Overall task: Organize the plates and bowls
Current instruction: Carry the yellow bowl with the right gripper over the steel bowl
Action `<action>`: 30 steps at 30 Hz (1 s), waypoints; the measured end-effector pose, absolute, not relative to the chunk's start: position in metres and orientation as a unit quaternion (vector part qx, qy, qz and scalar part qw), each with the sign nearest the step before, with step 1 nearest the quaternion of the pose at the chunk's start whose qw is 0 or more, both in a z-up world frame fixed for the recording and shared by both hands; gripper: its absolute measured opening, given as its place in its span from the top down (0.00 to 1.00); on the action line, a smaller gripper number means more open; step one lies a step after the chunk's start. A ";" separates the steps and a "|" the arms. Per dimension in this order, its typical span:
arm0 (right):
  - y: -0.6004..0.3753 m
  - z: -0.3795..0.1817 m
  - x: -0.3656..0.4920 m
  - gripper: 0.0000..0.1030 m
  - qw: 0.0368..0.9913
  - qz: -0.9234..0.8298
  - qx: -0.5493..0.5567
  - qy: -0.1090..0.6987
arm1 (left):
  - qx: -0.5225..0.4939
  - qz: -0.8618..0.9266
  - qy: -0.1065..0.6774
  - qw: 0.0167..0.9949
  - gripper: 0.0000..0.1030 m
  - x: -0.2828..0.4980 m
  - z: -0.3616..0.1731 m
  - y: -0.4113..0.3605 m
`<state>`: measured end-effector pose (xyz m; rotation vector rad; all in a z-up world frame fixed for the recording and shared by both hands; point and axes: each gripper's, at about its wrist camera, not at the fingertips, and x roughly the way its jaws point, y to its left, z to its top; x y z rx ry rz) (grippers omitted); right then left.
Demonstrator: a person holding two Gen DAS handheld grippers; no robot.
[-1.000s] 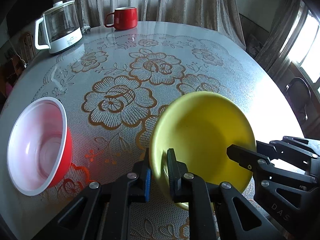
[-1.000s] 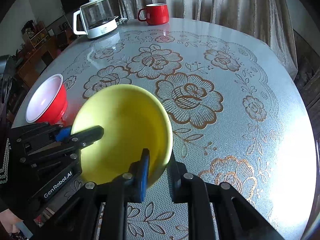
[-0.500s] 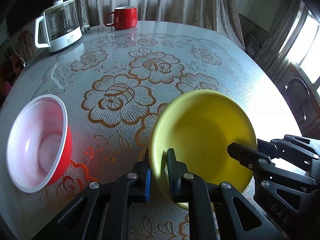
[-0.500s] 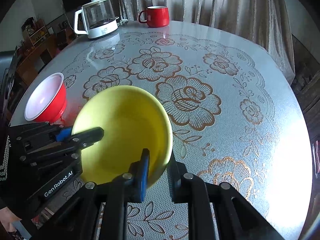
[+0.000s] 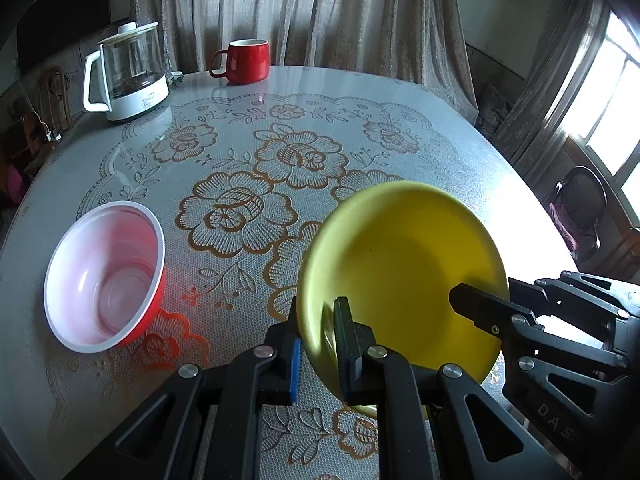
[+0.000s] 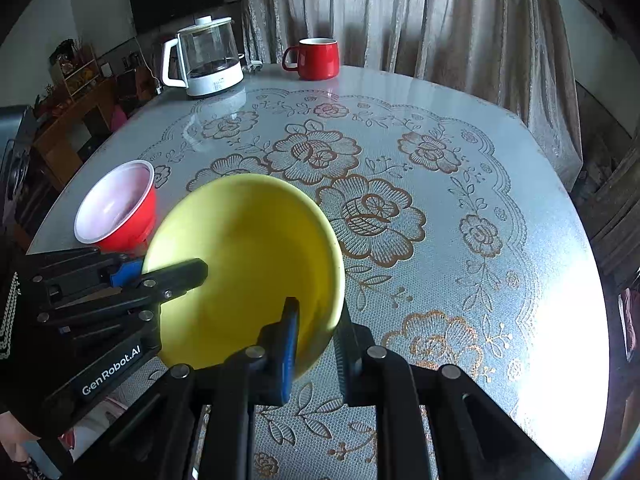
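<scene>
Both claws pinch the yellow bowl by its rim, opposite sides. Left gripper: one finger inside the bowl, one outside, rim clamped between. Right gripper: same grip on the near-right rim. The bowl is tilted, held above the table. Red bowl with white interior stands upright on the table, left of the left claw and apart from the yellow one. Far ahead of both claws: glass kettle and red mug, near each other.
</scene>
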<state>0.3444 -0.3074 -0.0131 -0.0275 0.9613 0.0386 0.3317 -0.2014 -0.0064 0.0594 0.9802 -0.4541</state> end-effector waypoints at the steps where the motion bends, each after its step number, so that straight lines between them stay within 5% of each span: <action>1: -0.307 -0.010 0.340 0.85 0.888 0.019 -0.011 0.459 | 0.026 -0.218 0.463 0.859 0.87 0.327 -0.003 -0.201; 30: -0.354 0.043 0.158 0.84 0.916 -0.031 0.045 0.398 | 0.039 -0.335 0.419 0.843 0.86 0.169 0.051 -0.253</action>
